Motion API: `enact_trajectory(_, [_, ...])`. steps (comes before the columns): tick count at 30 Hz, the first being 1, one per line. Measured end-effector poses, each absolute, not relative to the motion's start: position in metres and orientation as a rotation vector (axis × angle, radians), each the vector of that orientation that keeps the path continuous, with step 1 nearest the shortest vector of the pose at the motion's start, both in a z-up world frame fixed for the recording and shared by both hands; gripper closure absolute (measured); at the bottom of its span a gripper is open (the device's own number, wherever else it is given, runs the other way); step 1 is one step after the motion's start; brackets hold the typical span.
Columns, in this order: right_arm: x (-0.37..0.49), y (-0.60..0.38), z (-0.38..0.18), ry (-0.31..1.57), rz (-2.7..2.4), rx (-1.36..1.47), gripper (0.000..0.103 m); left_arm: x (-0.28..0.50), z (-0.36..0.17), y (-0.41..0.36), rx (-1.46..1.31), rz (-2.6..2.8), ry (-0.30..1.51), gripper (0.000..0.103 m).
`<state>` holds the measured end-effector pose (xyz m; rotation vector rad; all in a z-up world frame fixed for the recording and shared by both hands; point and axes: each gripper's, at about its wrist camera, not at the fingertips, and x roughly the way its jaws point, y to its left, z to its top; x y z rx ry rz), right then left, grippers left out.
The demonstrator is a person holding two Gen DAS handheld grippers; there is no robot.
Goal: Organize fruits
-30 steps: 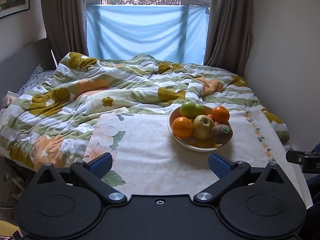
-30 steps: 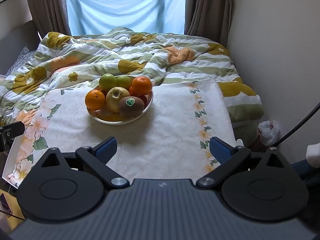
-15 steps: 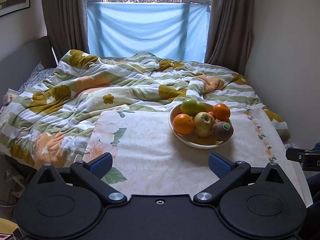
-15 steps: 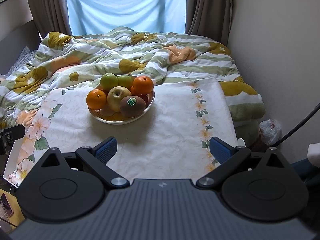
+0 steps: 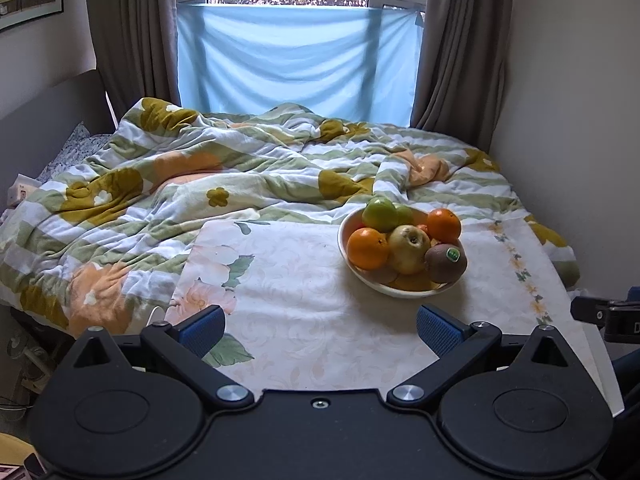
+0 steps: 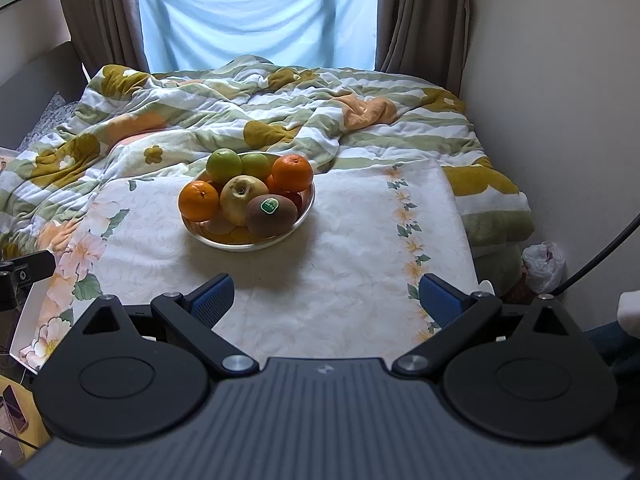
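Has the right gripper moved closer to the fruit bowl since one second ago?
No. The right gripper hangs open short of the fruit bowl; against the wall the bowl barely shifts.

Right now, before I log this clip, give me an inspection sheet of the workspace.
Surface: floral cloth spread flat over the bed's near end.
Job's things: bowl on the cloth, piled with two oranges, a yellow apple, green fruit and a stickered kiwi; more fruit lies underneath, kind unclear.
Clutter: crumpled duvet behind the bowl; plastic bag on the floor at right.
Grippers: left gripper and right gripper both open, empty, short of the bowl.
Cables: dark cable at the right edge.
Surroundings: curtains, blue sheet across the window, wall close on the right.
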<state>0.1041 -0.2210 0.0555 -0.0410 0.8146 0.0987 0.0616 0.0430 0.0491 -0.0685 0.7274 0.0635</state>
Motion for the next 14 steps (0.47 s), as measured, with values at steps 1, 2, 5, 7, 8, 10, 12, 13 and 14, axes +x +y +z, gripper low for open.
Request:
enact_trajectory(1, [0.1041, -0.2205, 0.0555, 0.815, 0.098, -0.041, 0.000, 0.0610, 0.0498, 0.0435, -0.070, 0.060, 0.719, 0.000])
enact_trajectory(2, [0.1040, -0.2207, 0.0556, 0.814, 0.098, -0.040, 0.000, 0.0603, 0.0507, 0.0436, -0.069, 0.060, 0.711, 0.000])
enact_trajectory(5, [0.1039, -0.2214, 0.0555, 0.814, 0.097, -0.041, 0.000, 0.0614, 0.0515, 0.0426, -0.056, 0.083, 0.707, 0.000])
enact_trajectory(7, [0.1038, -0.2205, 0.0556, 0.815, 0.096, -0.038, 0.000, 0.0632, 0.0503, 0.0423, -0.047, 0.099, 0.714, 0.000])
enact_trajectory(8, [0.1037, -0.2224, 0.0551, 0.817, 0.095, -0.037, 0.000, 0.0635, 0.0494, 0.0426, -0.047, 0.104, 0.716, 0.000])
enact_trajectory(10, [0.1035, -0.2235, 0.0546, 0.819, 0.093, -0.037, 0.000, 0.0631, 0.0480, 0.0437, -0.053, 0.112, 0.715, 0.000])
enact_trajectory(12, [0.1032, -0.2252, 0.0544, 0.819, 0.092, -0.036, 0.000, 0.0627, 0.0475, 0.0444, -0.063, 0.105, 0.714, 0.000])
enact_trajectory(13, [0.1033, -0.2255, 0.0542, 0.820, 0.091, -0.034, 0.000, 0.0624, 0.0474, 0.0449, -0.068, 0.104, 0.712, 0.000])
enact_trajectory(14, [0.1041, -0.2272, 0.0537, 0.822, 0.091, -0.033, 0.000, 0.0625, 0.0472, 0.0453, -0.071, 0.106, 0.712, 0.000])
